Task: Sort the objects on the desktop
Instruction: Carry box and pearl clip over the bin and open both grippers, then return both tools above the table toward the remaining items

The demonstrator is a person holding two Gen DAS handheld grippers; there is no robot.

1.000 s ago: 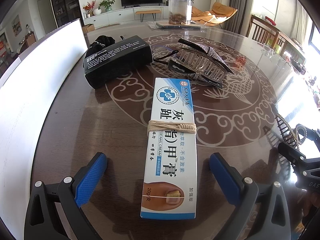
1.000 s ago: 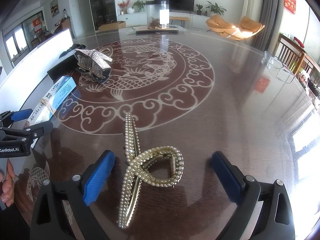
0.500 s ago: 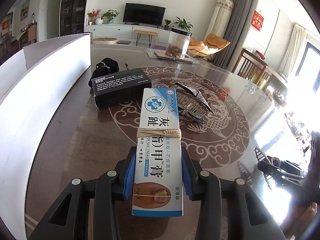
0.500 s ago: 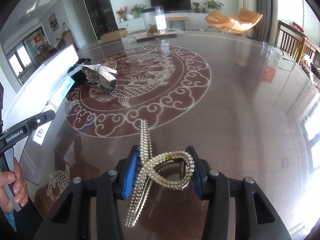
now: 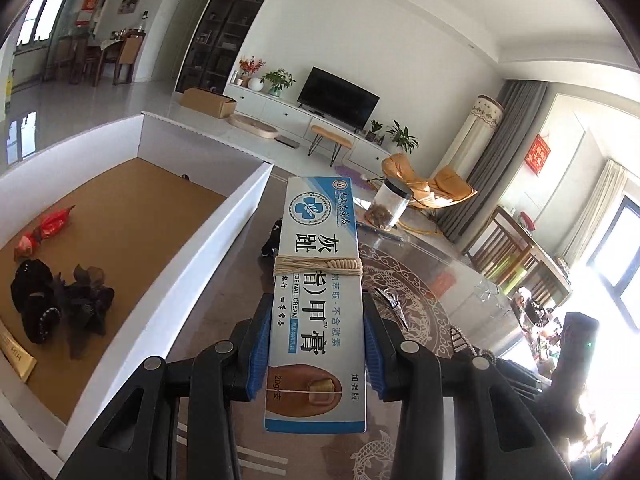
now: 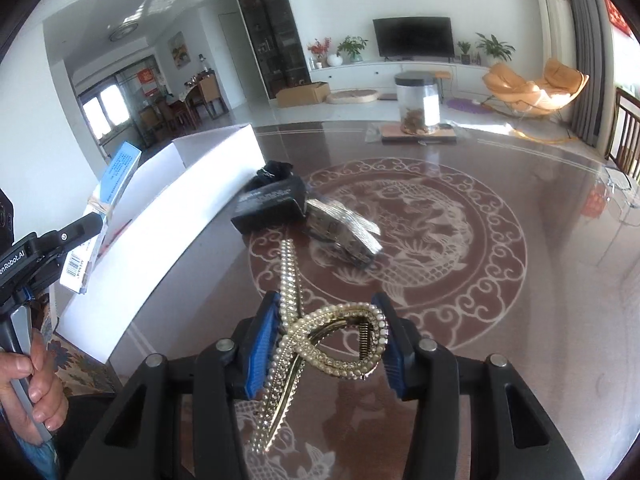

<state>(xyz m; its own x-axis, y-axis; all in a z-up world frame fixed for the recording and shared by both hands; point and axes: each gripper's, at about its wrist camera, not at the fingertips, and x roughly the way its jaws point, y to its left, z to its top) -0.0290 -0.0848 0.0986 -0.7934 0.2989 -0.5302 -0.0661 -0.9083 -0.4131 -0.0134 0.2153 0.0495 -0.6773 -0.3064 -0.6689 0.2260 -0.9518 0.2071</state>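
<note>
Sunlit living-room furniture sits beyond a dark glass-topped table (image 6: 500, 280) patterned with a pale dragon medallion. Clenched on a blue-and-white nail cream box (image 5: 318, 304) bound with a rubber band, the left gripper (image 5: 316, 354) holds it off the table, just right of the near wall of a large white sorting box (image 5: 208, 256). The right gripper (image 6: 326, 342) is likewise clamped, its blue pads pressing either side of a pearl hair clip (image 6: 320, 340) held clear of the surface. Sorting looks partly done: inside the white box lie a red wrapped item (image 5: 46, 228), dark hair accessories (image 5: 60, 300) and a gold strip at the near left corner. Still waiting on the table, to the far side of the right gripper, are a black box (image 6: 272, 202) with a dark pouch behind it, touching a silver rhinestone clip (image 6: 346, 230); a clear jar (image 6: 416, 104) stands at the far edge. Both held things probably go over the white wall next. That wall's upper edge is the one obstacle to clear; the cardboard floor beyond has plenty of bare room at its far end, and the table to the right is open.
</note>
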